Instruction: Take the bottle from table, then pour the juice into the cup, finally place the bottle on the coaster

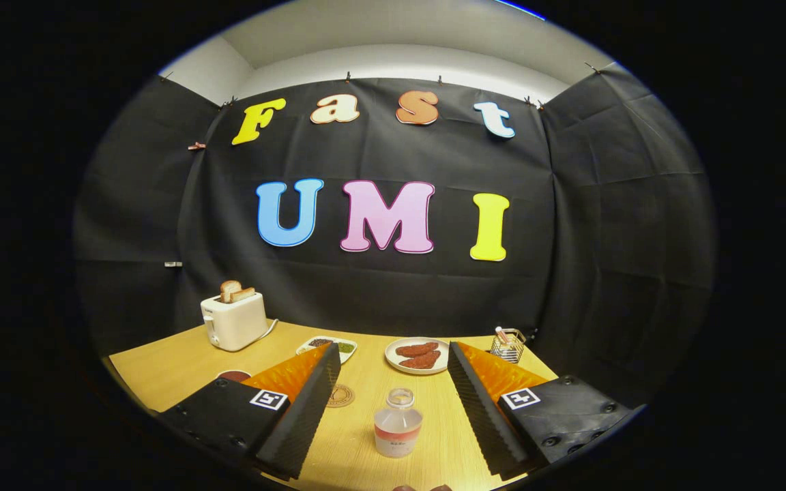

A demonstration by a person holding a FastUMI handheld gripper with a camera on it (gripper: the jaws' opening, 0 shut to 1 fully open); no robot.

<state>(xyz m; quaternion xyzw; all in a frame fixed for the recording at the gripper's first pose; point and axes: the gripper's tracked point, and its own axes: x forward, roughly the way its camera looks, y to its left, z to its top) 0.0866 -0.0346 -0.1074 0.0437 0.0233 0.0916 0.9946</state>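
Note:
A small clear plastic bottle [398,426] stands upright on the wooden table [161,372], its cap off, with a pale band around its middle. It sits between my two fingers, near their bases and closer to the right one, touching neither. My gripper [393,353] is open wide. A round brown coaster [341,395] lies on the table just left of the bottle, partly hidden by the left finger. A cup with a dark rim [234,375] peeks out behind the left finger, further left.
A white toaster [233,319] holding bread slices stands at the back left. Beyond the fingertips lie a small dish of seasonings [346,346] and a white plate of sausages [417,356]. A wire holder [507,345] stands at the back right.

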